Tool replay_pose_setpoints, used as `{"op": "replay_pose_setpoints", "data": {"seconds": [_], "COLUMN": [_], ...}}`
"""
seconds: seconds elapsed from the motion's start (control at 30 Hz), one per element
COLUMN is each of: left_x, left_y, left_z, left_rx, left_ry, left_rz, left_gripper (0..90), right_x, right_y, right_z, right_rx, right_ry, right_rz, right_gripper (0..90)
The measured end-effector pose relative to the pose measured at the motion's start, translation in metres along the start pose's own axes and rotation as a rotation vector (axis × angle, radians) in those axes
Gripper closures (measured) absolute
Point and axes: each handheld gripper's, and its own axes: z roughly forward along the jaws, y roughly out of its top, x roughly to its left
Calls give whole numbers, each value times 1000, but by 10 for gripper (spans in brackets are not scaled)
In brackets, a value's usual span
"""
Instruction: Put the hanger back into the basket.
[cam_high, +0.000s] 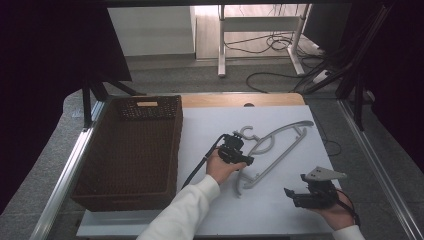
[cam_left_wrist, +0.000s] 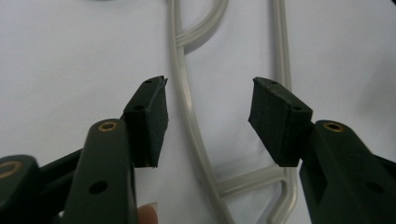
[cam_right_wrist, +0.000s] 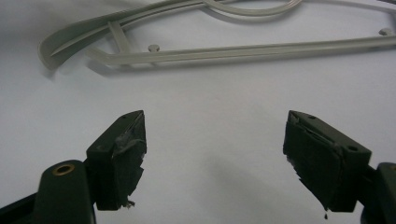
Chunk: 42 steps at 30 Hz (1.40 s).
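Observation:
A grey plastic clothes hanger lies flat on the white table top, its hook toward the basket. My left gripper hovers over the hanger's lower arm. In the left gripper view it is open, and a thin bar of the hanger runs up between the two pads without touching them. My right gripper is held near the table's front right, apart from the hanger. It stands open over bare white surface, with the hanger lying farther ahead.
A large dark brown wicker basket stands on the left side of the table, beside the white top. A wooden strip edges the table's far side. Beyond it are a grey floor, cables and a white frame.

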Motion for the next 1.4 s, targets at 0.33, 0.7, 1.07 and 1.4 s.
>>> {"op": "replay_pose_setpoints", "data": {"seconds": [0.33, 0.7, 1.07, 1.4], "left_x": [5, 4, 0, -4], "left_y": [1, -1, -1, 0], "left_z": [11, 21, 24, 25], "left_rx": [28, 50, 52, 59], "left_ry": [11, 29, 72, 112], "left_rz": [-19, -17, -4, -25], "left_gripper": [546, 612, 749, 795], "right_x": [0, -1, -1, -2], "right_y": [0, 0, -1, -1], "right_z": [0, 0, 1, 1], "right_rx": [3, 5, 8, 7], "right_ry": [-2, -7, -12, -19], "right_rz": [-2, -4, -1, 1], "right_gripper": [220, 220, 219, 219]}}
